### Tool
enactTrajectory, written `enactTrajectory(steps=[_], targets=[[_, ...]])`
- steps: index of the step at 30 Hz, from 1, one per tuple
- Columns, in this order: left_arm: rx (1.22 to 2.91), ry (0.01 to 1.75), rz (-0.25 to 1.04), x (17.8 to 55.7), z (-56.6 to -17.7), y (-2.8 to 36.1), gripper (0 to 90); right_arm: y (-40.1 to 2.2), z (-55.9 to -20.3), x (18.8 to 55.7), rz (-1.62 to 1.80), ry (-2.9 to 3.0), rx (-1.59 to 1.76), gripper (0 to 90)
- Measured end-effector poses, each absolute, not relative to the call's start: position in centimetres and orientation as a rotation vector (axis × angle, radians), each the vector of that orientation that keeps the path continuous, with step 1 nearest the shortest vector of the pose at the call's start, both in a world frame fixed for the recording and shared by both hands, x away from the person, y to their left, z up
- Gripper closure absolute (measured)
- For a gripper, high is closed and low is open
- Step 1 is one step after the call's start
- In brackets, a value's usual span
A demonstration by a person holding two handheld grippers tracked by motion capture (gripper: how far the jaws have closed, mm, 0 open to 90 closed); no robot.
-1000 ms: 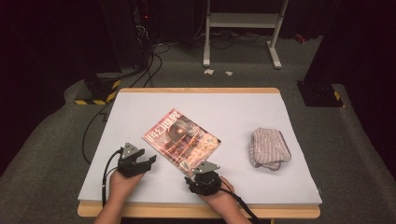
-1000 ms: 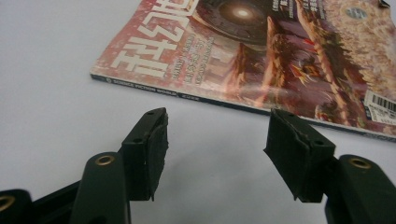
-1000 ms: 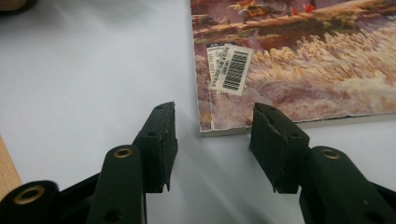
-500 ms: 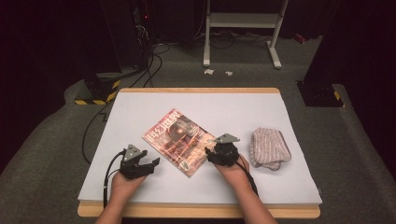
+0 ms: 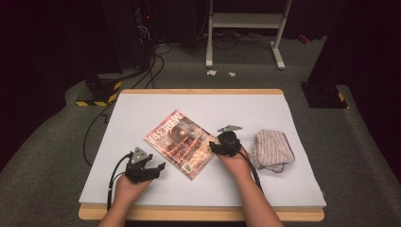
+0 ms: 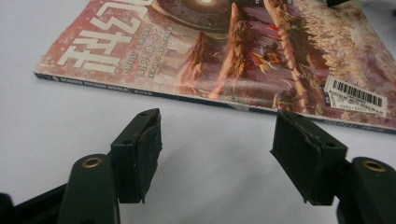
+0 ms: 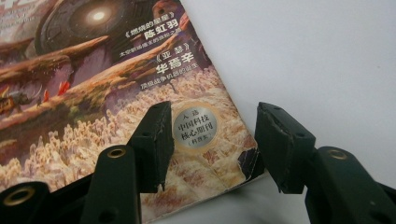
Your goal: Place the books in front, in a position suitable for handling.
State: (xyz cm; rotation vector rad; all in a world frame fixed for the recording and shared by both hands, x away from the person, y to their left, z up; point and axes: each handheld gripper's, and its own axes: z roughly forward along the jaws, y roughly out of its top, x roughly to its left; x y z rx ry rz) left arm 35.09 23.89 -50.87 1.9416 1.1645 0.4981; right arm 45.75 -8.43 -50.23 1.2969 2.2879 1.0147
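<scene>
Your right gripper (image 7: 210, 144) has its black jaws apart, and they have just been closing in a little with nothing pressed between the pads; they straddle a corner of the glossy red-and-brown science-fiction magazine (image 5: 182, 142), one finger (image 7: 154, 140) over the cover beside the round silver sticker (image 7: 195, 127) and the other out over bare table. That placing looks like a line-up for taking the corner by its edge, where thin paper can be pinched or lifted. In the high view this right gripper (image 5: 218, 147) sits at the magazine's right edge, with your hand behind it. Your left gripper (image 6: 215, 140) also stands with its jaws apart and nothing in them, its pads aimed low at the magazine's dark spine, which runs across just ahead of them; a strip of bare table lies between pads and spine, so they do not touch it. In the high view the left gripper (image 5: 142, 168) rests just off the magazine's near-left side, probably placed to steady or catch the magazine from that side while the right takes hold. The magazine itself lies flat and closed, cover up, turned diagonally on the white table top (image 5: 156, 104). To the magazine's right, beyond your right hand, a folded striped grey cloth (image 5: 273, 149) lies apart from it, not involved.
</scene>
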Motion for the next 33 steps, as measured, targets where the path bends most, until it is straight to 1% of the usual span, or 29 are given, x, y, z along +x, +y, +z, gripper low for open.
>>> enactTrajectory(steps=[3,8,11,18,26,28,31,33], targets=[[1.94,1.166,0.513,35.0,-50.7,24.1,32.6,-8.3,-50.2,45.0,1.012,2.304,1.273,49.5],[1.925,1.17,0.518,34.9,-50.7,24.3,32.7,-8.1,-50.2,43.2,1.026,2.316,1.253,49.9],[1.929,1.171,0.492,34.9,-50.8,24.2,33.0,-7.7,-50.1,41.7,1.011,2.328,1.215,51.1],[1.942,1.169,0.493,34.4,-50.9,24.1,32.9,-7.1,-50.2,38.6,1.021,2.355,1.154,51.3],[1.931,1.211,0.494,34.5,-50.9,24.8,31.5,-5.7,-50.3,35.3,1.047,2.412,1.045,51.8],[1.941,1.228,0.491,34.6,-51.0,24.8,31.2,-5.3,-50.3,34.7,1.049,2.419,1.018,52.3],[1.942,1.261,0.45,34.9,-51.1,25.0,30.6,-5.1,-50.2,34.2,1.049,2.417,0.991,50.7],[1.937,1.27,0.451,34.9,-51.1,24.9,30.2,-5.3,-50.1,34.4,1.074,2.414,1.001,49.2]])
